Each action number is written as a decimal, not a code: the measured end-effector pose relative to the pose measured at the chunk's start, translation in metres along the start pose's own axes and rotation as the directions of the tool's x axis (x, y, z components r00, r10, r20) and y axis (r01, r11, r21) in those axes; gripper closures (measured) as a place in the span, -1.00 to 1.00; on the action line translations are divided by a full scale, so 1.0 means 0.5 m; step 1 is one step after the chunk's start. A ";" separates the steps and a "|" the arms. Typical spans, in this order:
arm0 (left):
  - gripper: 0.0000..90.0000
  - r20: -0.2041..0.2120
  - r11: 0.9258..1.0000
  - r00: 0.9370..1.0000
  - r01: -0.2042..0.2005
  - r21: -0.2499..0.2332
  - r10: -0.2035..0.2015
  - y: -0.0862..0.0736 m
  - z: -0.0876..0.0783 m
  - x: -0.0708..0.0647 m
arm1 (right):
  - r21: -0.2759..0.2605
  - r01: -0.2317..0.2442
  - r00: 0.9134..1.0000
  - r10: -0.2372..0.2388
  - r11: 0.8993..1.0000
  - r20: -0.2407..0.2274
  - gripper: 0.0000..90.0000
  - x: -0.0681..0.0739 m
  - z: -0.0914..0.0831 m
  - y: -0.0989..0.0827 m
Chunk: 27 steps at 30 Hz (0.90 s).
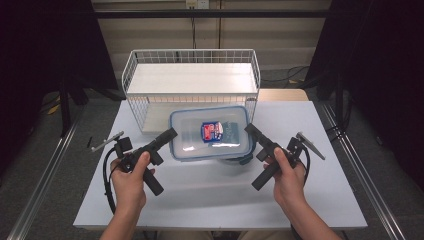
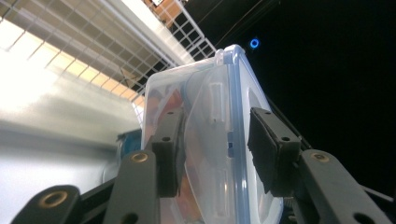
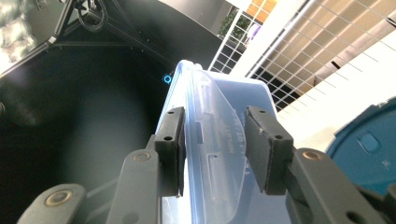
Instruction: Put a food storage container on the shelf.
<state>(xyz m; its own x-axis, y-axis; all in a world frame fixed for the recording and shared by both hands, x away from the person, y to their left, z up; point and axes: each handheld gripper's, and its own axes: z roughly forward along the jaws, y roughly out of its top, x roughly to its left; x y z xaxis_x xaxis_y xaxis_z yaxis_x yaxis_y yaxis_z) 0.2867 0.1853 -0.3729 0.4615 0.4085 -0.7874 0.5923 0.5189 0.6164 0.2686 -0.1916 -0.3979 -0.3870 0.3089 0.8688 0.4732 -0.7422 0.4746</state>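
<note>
A clear plastic container with a blue-rimmed lid hangs a little above the white table, with a red, white and blue packet inside. My left gripper is shut on its left end and my right gripper on its right end. In the left gripper view the side flap of the container stands between the pads of my left gripper. In the right gripper view the pads of my right gripper clasp the other flap and rim of the container.
A white wire basket with a pale wooden shelf stands right behind the container. A dark teal object lies on the table under the container's right front corner and appears as a teal object in the right gripper view.
</note>
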 end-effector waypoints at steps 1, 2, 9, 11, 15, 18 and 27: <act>0.27 0.000 1.000 1.000 -0.006 -0.002 0.006 0.004 0.000 0.001 | -0.005 -0.006 1.000 0.006 1.000 0.000 0.33 0.002 0.004 0.001; 0.27 0.002 1.000 1.000 -0.009 0.000 0.009 0.008 0.001 0.001 | -0.006 -0.003 1.000 0.003 1.000 -0.004 0.33 0.004 0.009 0.003; 0.27 0.003 1.000 1.000 0.000 -0.026 0.000 0.025 0.012 0.001 | -0.023 0.013 1.000 -0.013 1.000 0.001 0.33 0.012 0.035 0.016; 0.27 0.002 1.000 1.000 -0.009 -0.030 0.009 0.033 0.013 0.001 | -0.029 0.015 1.000 -0.015 0.999 -0.003 0.33 0.016 0.048 0.022; 0.27 0.008 0.999 1.000 -0.012 -0.043 0.012 0.047 0.015 -0.002 | -0.040 0.019 1.000 -0.020 0.999 -0.013 0.33 0.026 0.069 0.032; 0.27 0.010 0.999 1.000 -0.015 -0.051 0.015 0.058 0.017 -0.006 | -0.044 0.027 0.999 -0.027 0.999 -0.016 0.33 0.031 0.076 0.037; 0.27 0.018 0.997 1.000 -0.010 -0.079 0.011 0.098 0.034 -0.007 | -0.065 0.023 0.999 -0.024 0.998 -0.025 0.34 0.047 0.115 0.053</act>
<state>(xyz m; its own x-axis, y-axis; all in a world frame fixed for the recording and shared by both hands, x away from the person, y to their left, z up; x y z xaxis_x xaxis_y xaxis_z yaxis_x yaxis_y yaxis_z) 0.3253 0.1965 -0.3398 0.4801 0.4008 -0.7803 0.5339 0.5723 0.6225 0.3174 -0.1697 -0.3566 -0.4178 0.3119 0.8533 0.4118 -0.7722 0.4839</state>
